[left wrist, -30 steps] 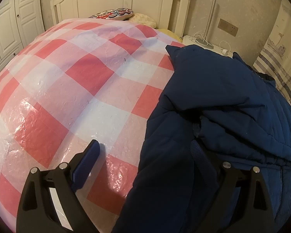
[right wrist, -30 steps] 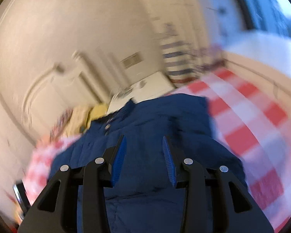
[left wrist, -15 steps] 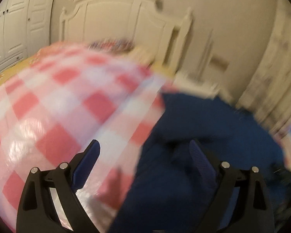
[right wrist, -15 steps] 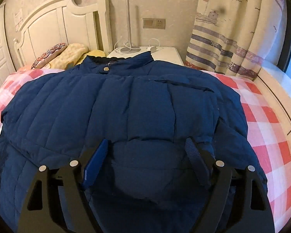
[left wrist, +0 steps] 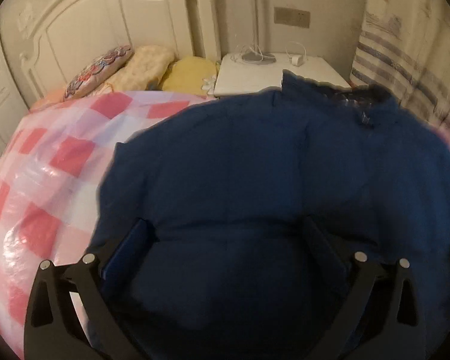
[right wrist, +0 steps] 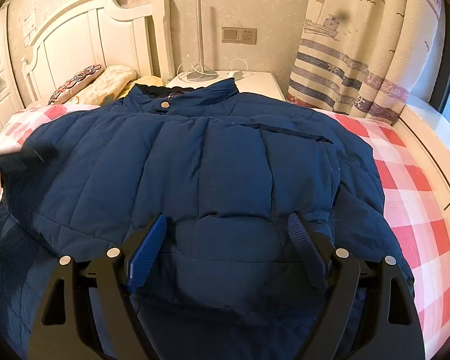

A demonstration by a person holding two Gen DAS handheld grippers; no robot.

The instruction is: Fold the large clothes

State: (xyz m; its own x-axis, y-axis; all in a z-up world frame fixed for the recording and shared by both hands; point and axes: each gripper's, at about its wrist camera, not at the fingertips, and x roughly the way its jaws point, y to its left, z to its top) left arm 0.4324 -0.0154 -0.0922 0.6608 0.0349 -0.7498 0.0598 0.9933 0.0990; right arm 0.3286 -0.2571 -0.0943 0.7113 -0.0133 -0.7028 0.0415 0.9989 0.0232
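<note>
A large navy quilted jacket [right wrist: 225, 156] lies spread on the bed, collar toward the headboard, front snapped shut. My right gripper [right wrist: 228, 219] is open over its lower part, fingers straddling a puffy fold without pressing it. In the left wrist view the same jacket [left wrist: 255, 165] fills the middle and right. My left gripper [left wrist: 225, 225] hovers over it with its jaws opening wide; fabric bulges between them but is not pinched. A dark blurred shape [right wrist: 24, 156] at the jacket's left edge in the right wrist view looks like the left gripper.
The bed wears a pink and red checked cover [left wrist: 45, 180] under glossy plastic. Pillows [left wrist: 105, 69] lean on the white headboard [right wrist: 105, 36]. A white nightstand [right wrist: 255, 81] with a lamp and cables stands behind the collar. A striped curtain [right wrist: 345, 60] and a window ledge [right wrist: 429, 138] are on the right.
The left gripper has swung right, from the checked cover to above the jacket. The right gripper opened from nearly shut, dropped toward the jacket's lower part, then held still.
</note>
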